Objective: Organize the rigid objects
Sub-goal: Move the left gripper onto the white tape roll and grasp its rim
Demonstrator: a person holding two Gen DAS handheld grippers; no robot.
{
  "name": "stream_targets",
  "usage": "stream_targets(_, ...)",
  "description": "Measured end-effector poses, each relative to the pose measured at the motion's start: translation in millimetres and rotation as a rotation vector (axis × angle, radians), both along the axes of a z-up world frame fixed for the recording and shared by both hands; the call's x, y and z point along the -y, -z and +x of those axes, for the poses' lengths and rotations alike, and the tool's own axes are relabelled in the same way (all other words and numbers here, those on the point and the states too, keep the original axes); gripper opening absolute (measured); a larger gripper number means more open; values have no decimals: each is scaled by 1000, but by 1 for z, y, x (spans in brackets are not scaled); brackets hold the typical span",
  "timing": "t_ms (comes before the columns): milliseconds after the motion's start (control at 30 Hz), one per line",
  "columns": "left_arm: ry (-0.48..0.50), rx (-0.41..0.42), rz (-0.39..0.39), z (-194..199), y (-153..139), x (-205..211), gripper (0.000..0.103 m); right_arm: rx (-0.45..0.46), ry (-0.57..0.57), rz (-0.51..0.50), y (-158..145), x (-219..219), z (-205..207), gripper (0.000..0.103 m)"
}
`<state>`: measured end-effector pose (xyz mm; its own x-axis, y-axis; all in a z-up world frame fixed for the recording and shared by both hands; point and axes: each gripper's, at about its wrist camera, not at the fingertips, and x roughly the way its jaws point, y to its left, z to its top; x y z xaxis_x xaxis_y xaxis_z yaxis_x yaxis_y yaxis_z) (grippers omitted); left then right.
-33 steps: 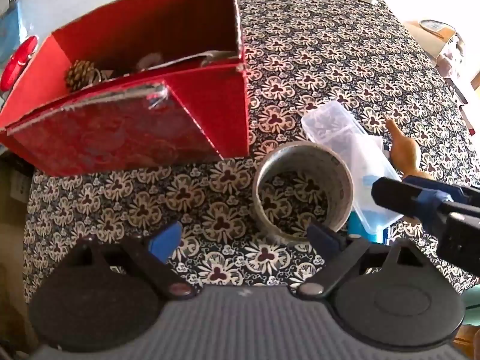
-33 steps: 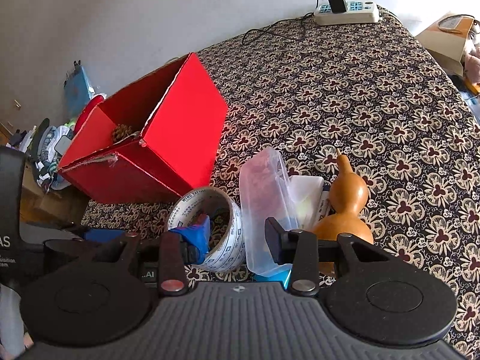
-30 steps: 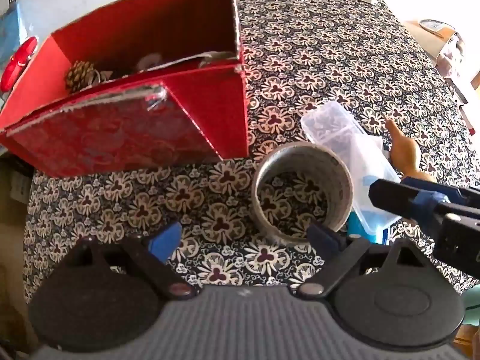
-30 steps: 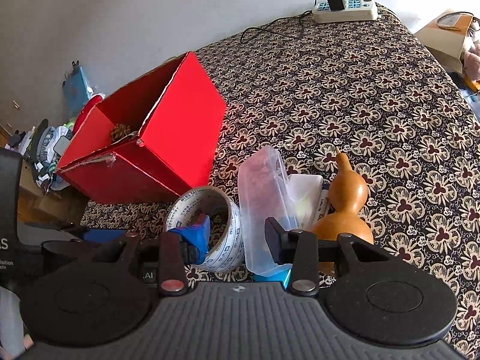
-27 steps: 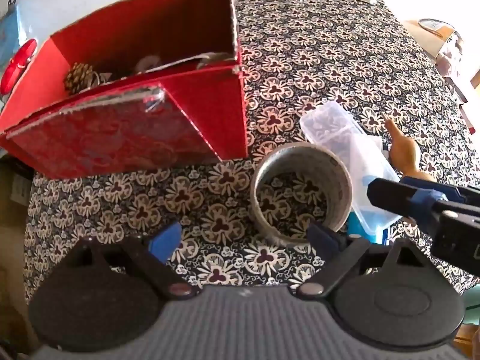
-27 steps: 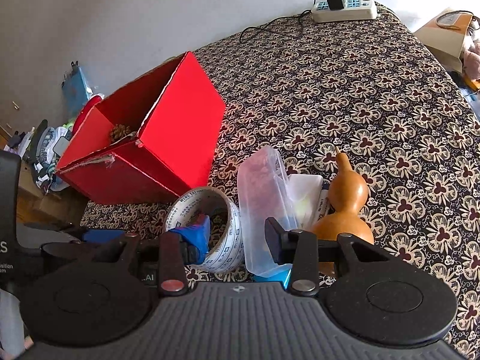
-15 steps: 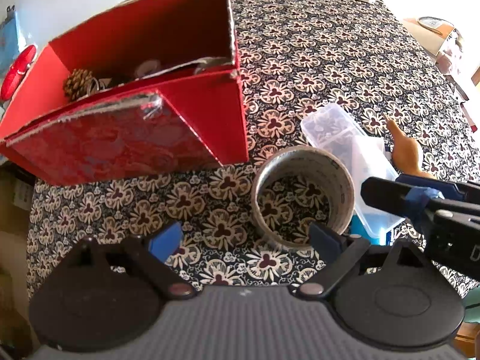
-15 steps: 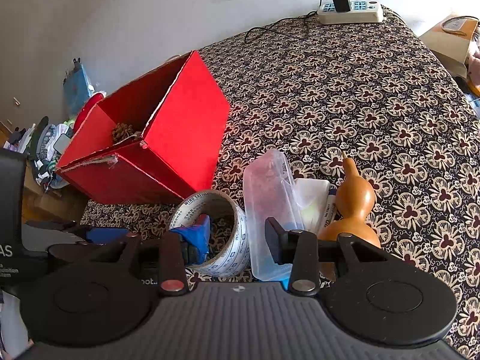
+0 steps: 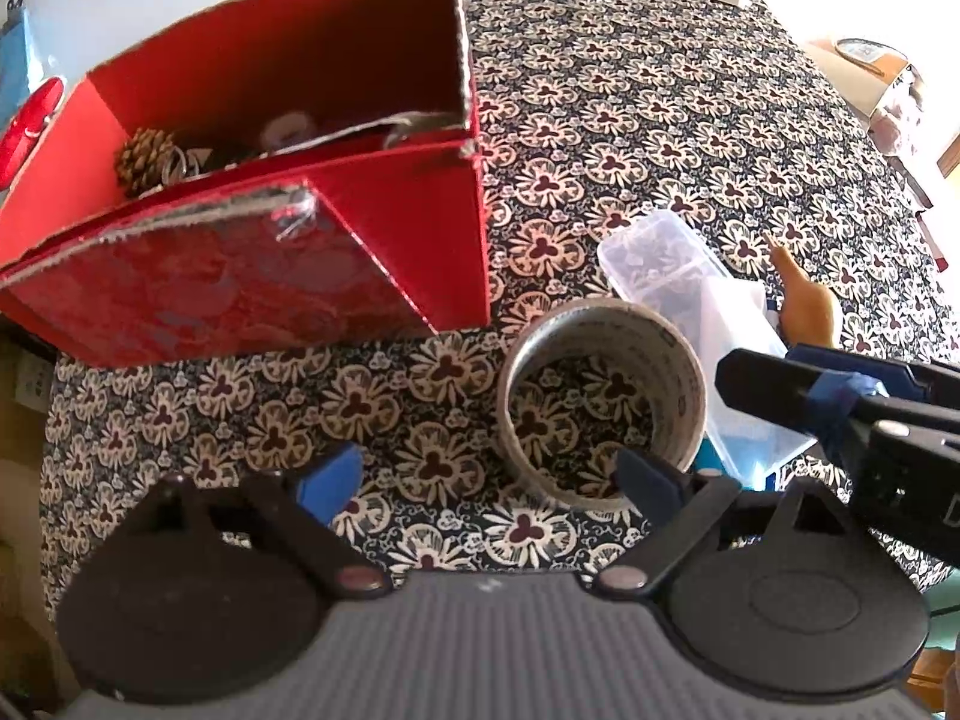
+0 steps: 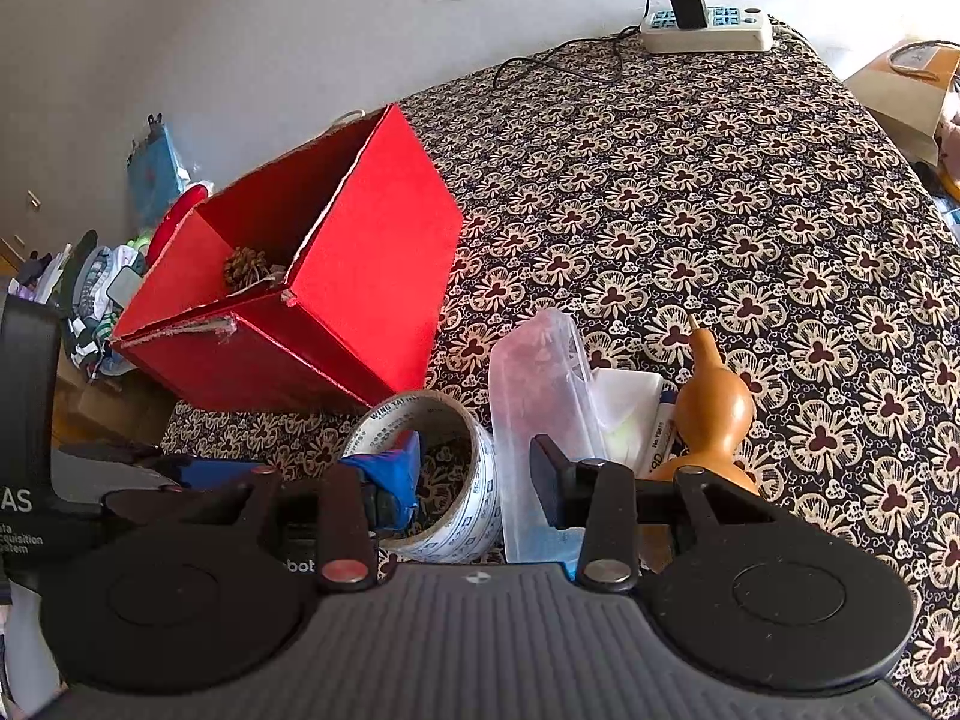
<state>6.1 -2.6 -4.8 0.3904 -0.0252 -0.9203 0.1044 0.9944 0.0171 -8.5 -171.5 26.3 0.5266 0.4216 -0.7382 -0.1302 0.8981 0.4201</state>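
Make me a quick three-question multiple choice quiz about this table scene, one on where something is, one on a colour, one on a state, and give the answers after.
1. Where is the pine cone?
A. inside the box
B. on the tablecloth beside the gourd
C. inside the tape roll

2. What colour is the box?
A. blue
B. red
C. white

3. How is the left hand-held gripper?
A. shut on the gourd
B. shut on the tape roll
C. open, holding nothing

Answers:
1 A, the pine cone lies in the box's far corner.
2 B, its walls are red inside and out.
3 C, its two blue-tipped fingers stand wide apart; one pokes into the tape roll without clamping it.
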Motion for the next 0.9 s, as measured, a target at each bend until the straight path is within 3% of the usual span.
stream_targets(367,23,12,0,-1,-3,5,93,0,24,-18,-3,7,-2,23)
stream_targets(700,159,107,82,-7,-12,41,93,-12,152,-44,-4,39,-23,23)
stream_targets(900,228,72,89,-9,-10,59,93,-24,197,-30,-1,50,-33,23)
